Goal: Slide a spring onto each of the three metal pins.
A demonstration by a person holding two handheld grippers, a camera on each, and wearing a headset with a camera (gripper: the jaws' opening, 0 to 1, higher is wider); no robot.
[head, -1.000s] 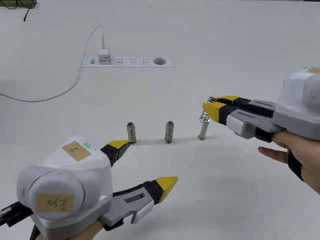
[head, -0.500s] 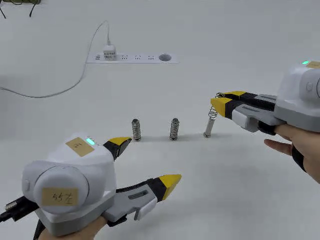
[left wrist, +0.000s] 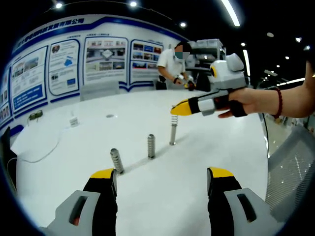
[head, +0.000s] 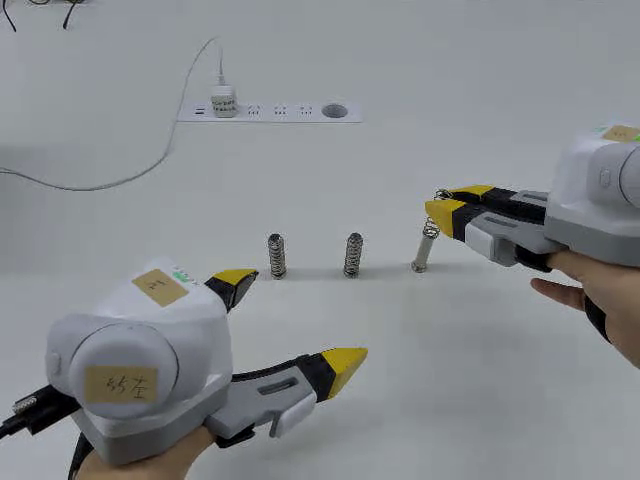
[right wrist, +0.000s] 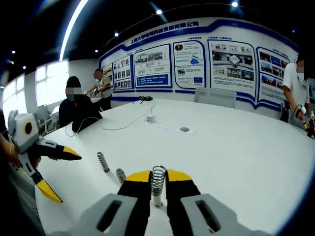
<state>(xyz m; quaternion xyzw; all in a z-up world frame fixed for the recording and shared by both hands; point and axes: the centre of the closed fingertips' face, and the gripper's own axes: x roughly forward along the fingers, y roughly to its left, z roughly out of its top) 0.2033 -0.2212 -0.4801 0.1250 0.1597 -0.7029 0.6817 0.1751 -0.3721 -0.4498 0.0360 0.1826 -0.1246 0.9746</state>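
Three metal pins stand in a row on the white table. The left pin [head: 277, 256] and the middle pin [head: 353, 254] each carry a spring. The third pin [head: 421, 257] leans to the right, with a spring [head: 430, 229] over its top. My right gripper [head: 441, 207] is shut on that spring [right wrist: 157, 180], and the pin's [right wrist: 157, 201] lower end shows below the jaws. My left gripper [head: 291, 321] is open near the front edge, short of the left pin, with nothing between its fingers. In the left gripper view the pins [left wrist: 151, 146] stand ahead of it, with the right gripper [left wrist: 183, 108] beyond.
A white power strip [head: 285, 111] lies at the back with a charger [head: 223, 100] plugged in; its cable [head: 130, 180] trails off to the left. People stand and sit beyond the table's far edge [right wrist: 78, 110].
The third pin leans slightly more toward my right gripper, which still holds the spring on its top. The left gripper has stayed where it was; the head camera has shifted a little.
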